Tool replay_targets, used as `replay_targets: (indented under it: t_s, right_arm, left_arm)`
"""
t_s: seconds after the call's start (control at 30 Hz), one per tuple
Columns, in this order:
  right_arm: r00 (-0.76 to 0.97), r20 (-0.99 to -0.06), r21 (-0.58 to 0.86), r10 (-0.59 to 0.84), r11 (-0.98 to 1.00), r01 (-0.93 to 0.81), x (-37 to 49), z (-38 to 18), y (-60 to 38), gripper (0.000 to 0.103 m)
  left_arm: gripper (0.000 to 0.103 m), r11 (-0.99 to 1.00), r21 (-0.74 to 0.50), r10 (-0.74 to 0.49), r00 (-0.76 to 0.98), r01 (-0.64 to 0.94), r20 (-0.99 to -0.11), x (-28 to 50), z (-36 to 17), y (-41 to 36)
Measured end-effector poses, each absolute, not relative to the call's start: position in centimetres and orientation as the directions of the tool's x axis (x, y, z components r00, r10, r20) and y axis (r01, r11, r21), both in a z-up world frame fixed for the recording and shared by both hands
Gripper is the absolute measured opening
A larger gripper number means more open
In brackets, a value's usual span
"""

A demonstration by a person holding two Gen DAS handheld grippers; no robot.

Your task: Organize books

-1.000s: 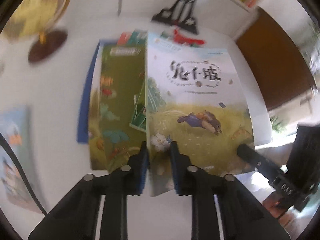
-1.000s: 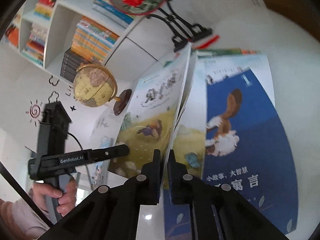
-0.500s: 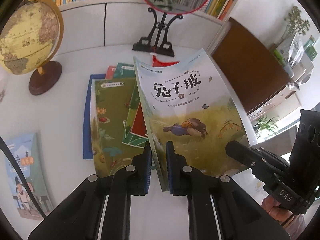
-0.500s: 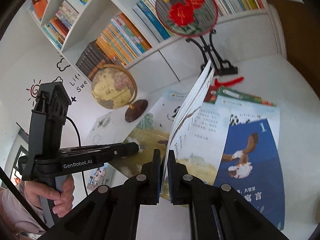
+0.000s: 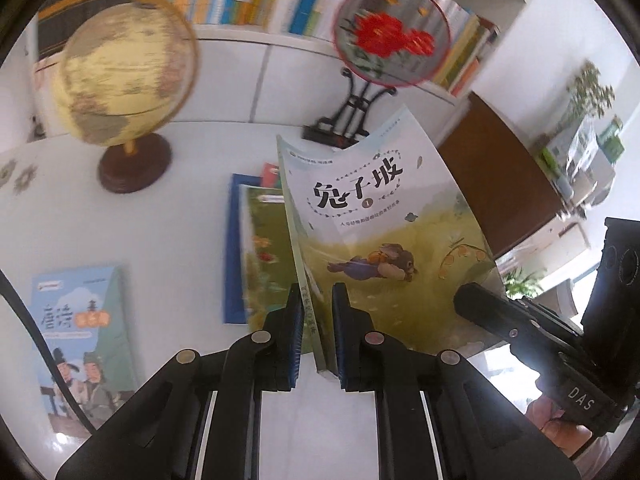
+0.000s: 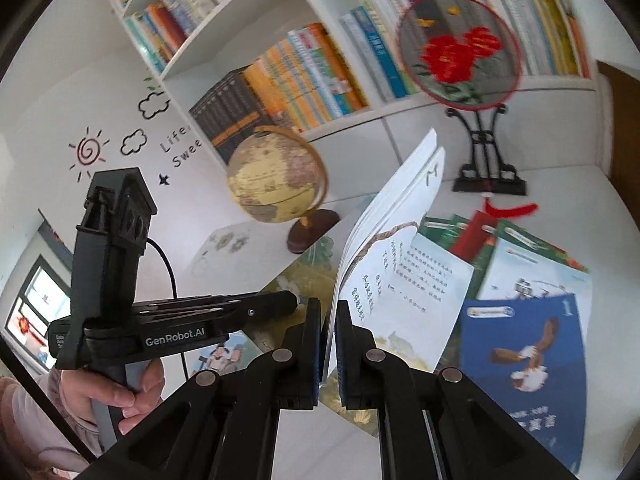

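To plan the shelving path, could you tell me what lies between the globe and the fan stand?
In the left wrist view, bare white tabletop separates globe from fan stand.

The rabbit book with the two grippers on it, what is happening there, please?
A person is sorting books on a white table. Both handheld grippers are clamped on the same rabbit book: the left gripper grips it at the spine edge, the right gripper grips its pages. The book is held tilted above the table, over a pile of other books. A globe and a fan on a stand are behind it, before a full bookshelf.
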State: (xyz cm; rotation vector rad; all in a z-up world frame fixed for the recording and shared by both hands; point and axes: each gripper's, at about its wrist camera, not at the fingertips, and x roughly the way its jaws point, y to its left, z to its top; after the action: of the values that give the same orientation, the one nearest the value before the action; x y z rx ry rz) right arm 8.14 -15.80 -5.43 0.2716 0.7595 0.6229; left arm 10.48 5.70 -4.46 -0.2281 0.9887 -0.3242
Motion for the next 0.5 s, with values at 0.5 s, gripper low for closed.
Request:
replay_targets:
  t_s: [0.5]
  right_arm:
    - [0.420, -0.560, 0.421, 0.714, 0.682, -0.598, 8.3, -4.1, -0.2, 0.007]
  left_arm:
    - [0.010, 0.922, -0.382, -0.268, 0.611, -0.060, -0.745, 6.5, -4.7, 22.3]
